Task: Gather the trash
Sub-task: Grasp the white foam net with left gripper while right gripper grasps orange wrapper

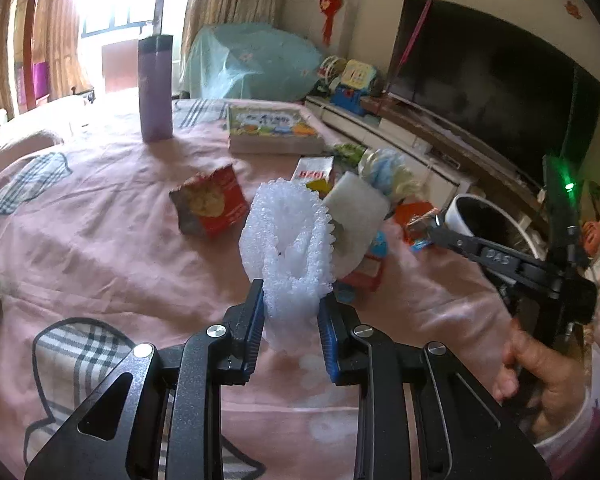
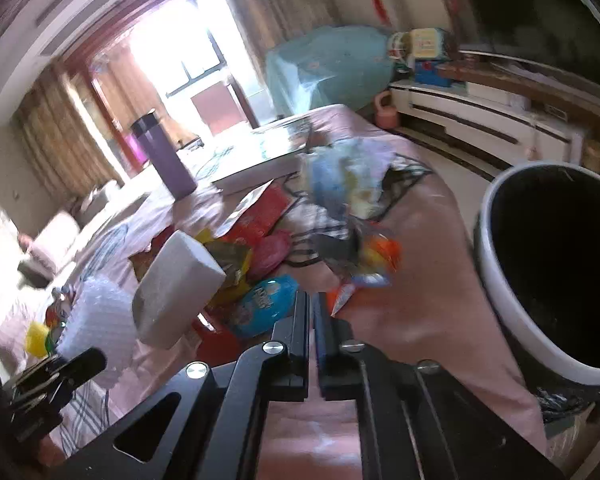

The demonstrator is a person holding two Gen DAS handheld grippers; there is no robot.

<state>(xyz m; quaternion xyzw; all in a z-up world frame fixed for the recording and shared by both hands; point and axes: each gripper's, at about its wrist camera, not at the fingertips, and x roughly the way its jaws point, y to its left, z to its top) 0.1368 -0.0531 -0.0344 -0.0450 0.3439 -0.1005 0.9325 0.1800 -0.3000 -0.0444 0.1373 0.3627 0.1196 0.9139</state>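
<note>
Left gripper [image 1: 291, 312] is clamped on a white foam net sleeve [image 1: 290, 240], blue pads pressing its lower end from both sides. The sleeve stands up out of the jaws, lifted clear of the pink bedsheet [image 1: 100, 248].

Right gripper [image 2: 311, 312] has its jaws drawn together with only a thin slit between them. An orange-and-white wrapper [image 2: 342, 294] sits right at the tips, but it's blurred and I cannot tell if it's actually pinched or just behind them. In the left wrist view the same gripper [image 1: 436, 222] reaches in from the right, tips near an orange wrapper [image 1: 414, 216], a hand [image 1: 540, 376] on its grip.

The rest of the trash is piled on the right part of the bed:
- white foam block [image 1: 356, 216], just behind the sleeve; whether they touch is unclear
- red snack box [image 1: 210, 202], to the left of the pile, apart from it
- blue snack packet [image 2: 262, 304], just left of the right gripper's fingers
- pink packet [image 2: 270, 254] and red packet [image 2: 266, 212], farther back
- crumpled blue and yellow plastic [image 2: 340, 184], at the far end of the pile

The bin [image 2: 496, 280], white rim with a black liner, stands off the right edge of the bed, near the right gripper.

Farther back on the bed: purple bottle [image 1: 155, 88] upright, picture book [image 1: 272, 130] flat to its right. TV [image 1: 492, 80] on the right wall.
</note>
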